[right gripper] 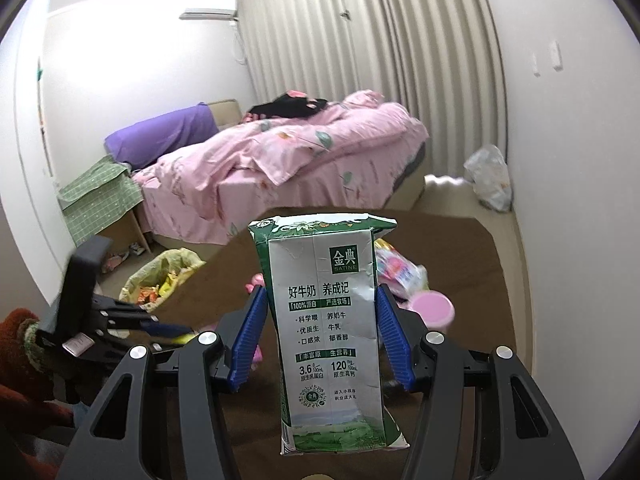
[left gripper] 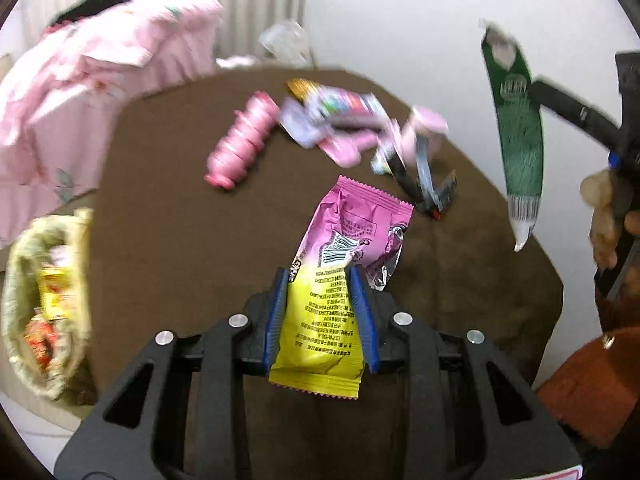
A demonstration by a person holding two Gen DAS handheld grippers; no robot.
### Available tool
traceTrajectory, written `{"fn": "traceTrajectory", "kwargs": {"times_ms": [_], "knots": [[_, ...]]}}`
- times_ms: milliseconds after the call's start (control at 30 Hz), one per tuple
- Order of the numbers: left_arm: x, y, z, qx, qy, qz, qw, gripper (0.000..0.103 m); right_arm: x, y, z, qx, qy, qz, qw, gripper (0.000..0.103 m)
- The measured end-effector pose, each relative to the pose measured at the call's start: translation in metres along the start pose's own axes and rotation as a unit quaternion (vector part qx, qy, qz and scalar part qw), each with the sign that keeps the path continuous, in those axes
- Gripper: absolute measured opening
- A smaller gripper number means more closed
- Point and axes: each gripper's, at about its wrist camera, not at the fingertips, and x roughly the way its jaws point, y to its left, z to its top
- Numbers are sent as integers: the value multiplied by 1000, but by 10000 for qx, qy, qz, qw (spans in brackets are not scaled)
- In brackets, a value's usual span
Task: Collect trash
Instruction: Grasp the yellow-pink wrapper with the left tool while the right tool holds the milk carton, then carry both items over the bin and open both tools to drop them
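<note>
My left gripper (left gripper: 320, 276) is shut on a pink and yellow snack wrapper (left gripper: 344, 256) and holds it above the brown rug (left gripper: 168, 240). My right gripper (right gripper: 320, 296) is shut on a flattened green and white milk carton (right gripper: 328, 332), held upright in the air; the carton also shows in the left wrist view (left gripper: 516, 132). A pink bottle (left gripper: 242, 140), colourful wrappers (left gripper: 336, 120) and a pink cup (left gripper: 424, 128) lie on the rug. A trash bag (left gripper: 44, 300) with wrappers inside stands open at the rug's left edge; it also shows in the right wrist view (right gripper: 160, 276).
A bed with a pink quilt (right gripper: 288, 152) stands behind the rug. A white plastic bag (right gripper: 488, 176) lies by the curtain and wall. A green-covered nightstand (right gripper: 100, 200) is left of the bed. The left gripper shows in the right wrist view (right gripper: 172, 330).
</note>
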Motion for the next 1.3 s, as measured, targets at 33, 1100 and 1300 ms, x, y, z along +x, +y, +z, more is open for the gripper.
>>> {"fn": "traceTrajectory", "kwargs": {"times_ms": [33,1100,1300], "knots": [[-12,3,1,-42,-148,129,9998,31,1,5,3,-57,-22,46,10000,52],[-67,287,-108,-3093,-745,1645,9337,34,280,273,85,-395,692,2642,9612,52],[-41,300,-107,-2886,-611,1540,9430,34,354,298,58,-400,1344,2668,9535,52]]}}
